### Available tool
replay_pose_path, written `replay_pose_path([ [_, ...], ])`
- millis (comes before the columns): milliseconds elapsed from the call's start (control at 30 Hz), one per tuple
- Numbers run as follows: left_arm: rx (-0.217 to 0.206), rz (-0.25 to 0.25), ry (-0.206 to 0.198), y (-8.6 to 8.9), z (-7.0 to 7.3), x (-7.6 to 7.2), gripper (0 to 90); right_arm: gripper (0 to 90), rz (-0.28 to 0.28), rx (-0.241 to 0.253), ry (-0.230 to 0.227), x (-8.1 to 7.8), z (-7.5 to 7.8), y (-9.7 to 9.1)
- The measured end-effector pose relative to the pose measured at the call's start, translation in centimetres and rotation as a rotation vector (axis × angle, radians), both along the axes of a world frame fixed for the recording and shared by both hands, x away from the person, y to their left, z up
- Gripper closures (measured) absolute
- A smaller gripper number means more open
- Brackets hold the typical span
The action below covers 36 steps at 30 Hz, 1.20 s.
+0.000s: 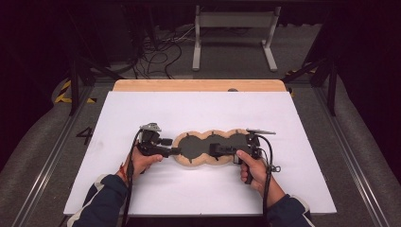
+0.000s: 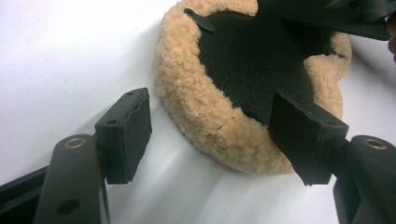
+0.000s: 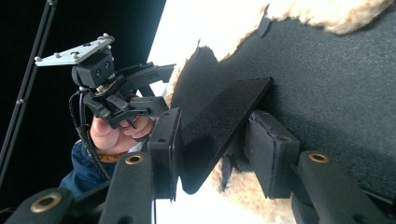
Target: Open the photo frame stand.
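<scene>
Sheepskin pad, three tan fleece lobes with a dark fabric face turned up, lies at the centre of the frame on my white counter in the high view. My left claw, at the pad's left end, stands open: in the left gripper view one jaw rests on bare counter left of the fleece rim, the other lies over the pad's dark face, neither squeezing it. My right claw reaches in from the pad's right end. In the right gripper view its jaws flank a flat black flap raised off the pad, the left jaw against it; whether both press it I cannot tell.
</scene>
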<state>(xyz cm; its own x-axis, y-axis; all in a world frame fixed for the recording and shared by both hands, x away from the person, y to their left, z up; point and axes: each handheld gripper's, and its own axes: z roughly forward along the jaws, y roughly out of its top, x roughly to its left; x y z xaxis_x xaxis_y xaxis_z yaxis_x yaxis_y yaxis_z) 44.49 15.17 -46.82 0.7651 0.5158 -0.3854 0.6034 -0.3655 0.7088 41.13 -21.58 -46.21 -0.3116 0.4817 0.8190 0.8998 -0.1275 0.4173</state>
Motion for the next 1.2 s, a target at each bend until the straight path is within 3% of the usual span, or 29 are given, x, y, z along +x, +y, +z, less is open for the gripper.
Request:
replay_pose_path([
  [233, -0.012, -0.019, 0.005, -0.1, -0.1, 0.0, 27.6, 57.9, 0.018, 0.01, 0.002, -0.2, -0.1, 0.6],
  [400, -0.018, -0.028, 0.008, -0.1, -0.1, 0.1, 24.6, 65.1, 0.039, 0.003, -0.012, -0.3, -0.3, 0.4],
  [600, -0.046, -0.053, 0.021, -0.3, -0.3, 0.2, 20.8, 71.5, 0.078, -0.029, -0.07, -0.5, -0.3, 0.4],
  [800, -0.057, -0.157, 0.036, -1.5, -0.2, -0.2, 28.1, 72.2, 0.123, -0.082, -0.169, -0.8, 0.0, 0.5],
  [900, -0.037, -0.178, 0.007, -2.3, 0.1, -0.7, 34.2, 72.1, 0.149, -0.132, -0.218, -1.0, 0.3, 0.7],
  [1000, -0.074, -0.176, -0.008, -1.9, 0.5, -0.9, 41.6, 72.1, 0.161, -0.162, -0.267, -1.3, 0.4, 0.7],
  [1200, -0.038, -0.177, -0.081, -1.9, 1.3, -1.4, 46.1, 71.5, 0.172, -0.224, -0.335, -1.7, 0.7, 1.1],
])
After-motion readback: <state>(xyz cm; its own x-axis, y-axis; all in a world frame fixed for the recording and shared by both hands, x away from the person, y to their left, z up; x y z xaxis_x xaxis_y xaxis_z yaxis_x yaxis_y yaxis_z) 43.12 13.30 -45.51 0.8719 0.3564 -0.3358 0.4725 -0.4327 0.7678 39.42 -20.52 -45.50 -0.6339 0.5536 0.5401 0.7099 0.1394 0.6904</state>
